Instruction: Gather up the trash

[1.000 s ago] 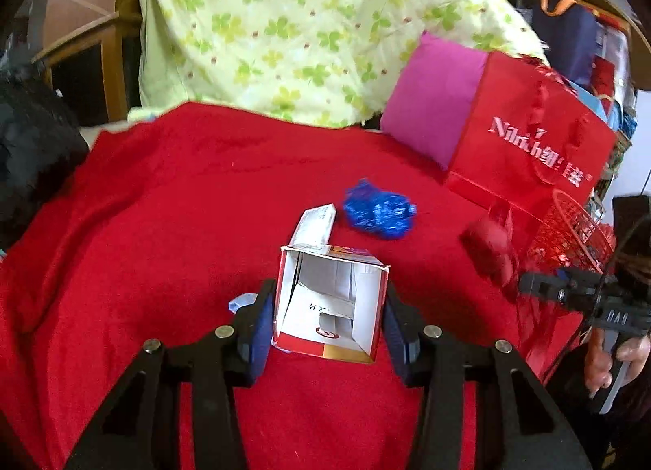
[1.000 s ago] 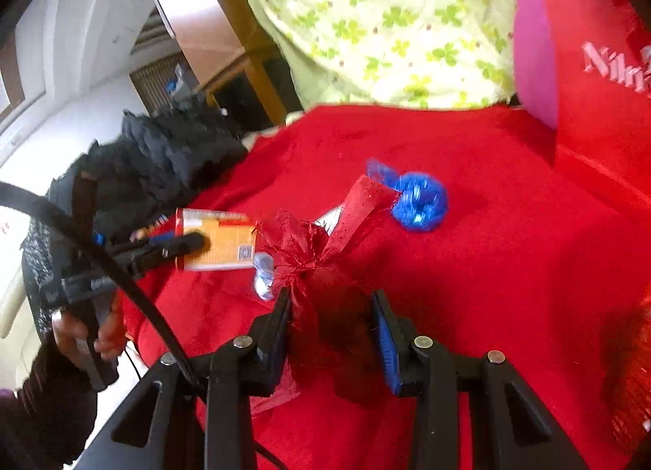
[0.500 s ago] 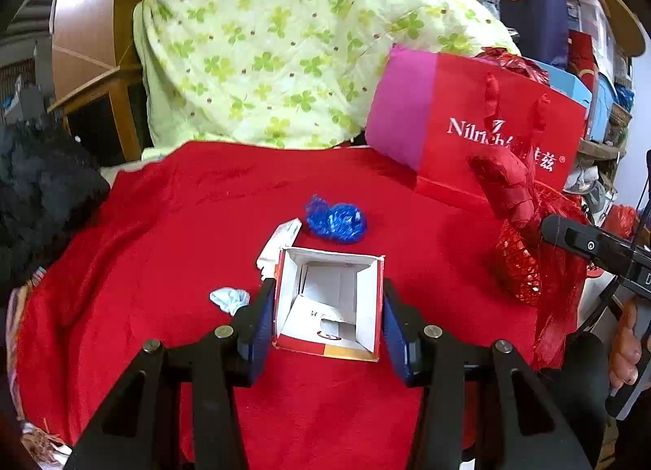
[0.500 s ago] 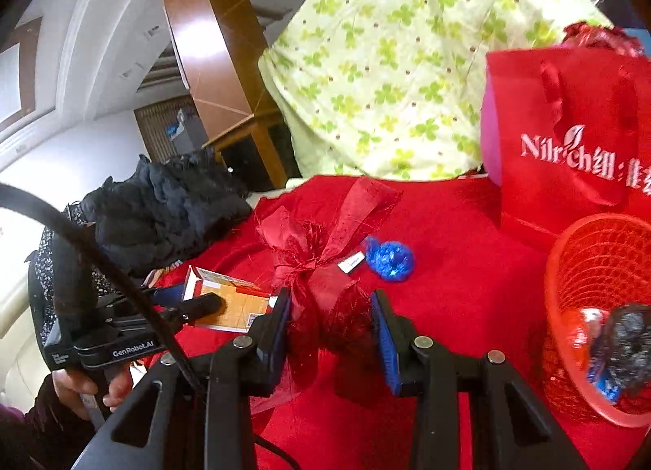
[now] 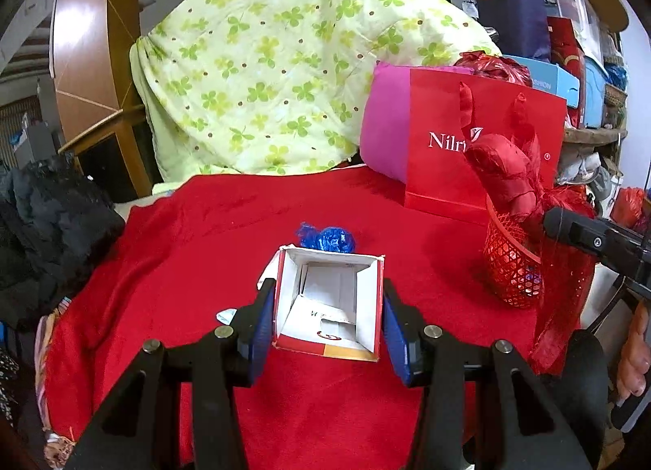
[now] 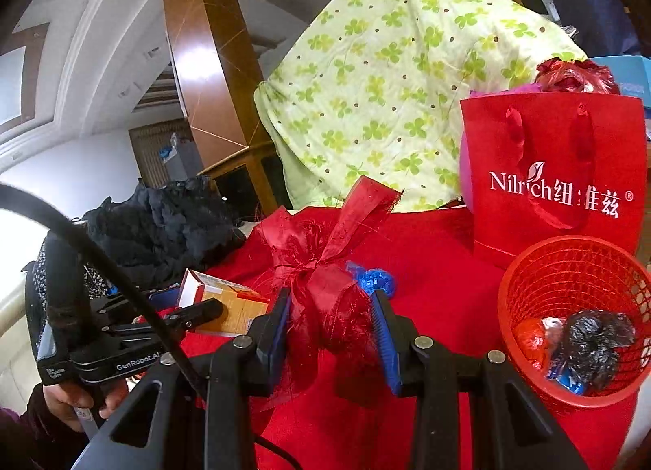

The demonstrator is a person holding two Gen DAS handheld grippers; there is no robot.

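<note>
Meanwhile, left jaws clenched on open carton (image 5: 329, 303), right on red ribbon wad (image 6: 329, 307), beside red basket (image 6: 525, 287).

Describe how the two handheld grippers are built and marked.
Each claw is matte black with two angled arms, silver bolts and blue pads: left claw, right claw. The left unit's body reads GenRobot.AI; a black cable crosses the right view. A dark sleeve shows.

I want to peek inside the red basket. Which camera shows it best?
The right wrist view. It looks down into the red basket, showing crumpled wrappers at the bottom. The left wrist view shows only its outer side, partly hidden behind the red ribbon bundle.
</note>
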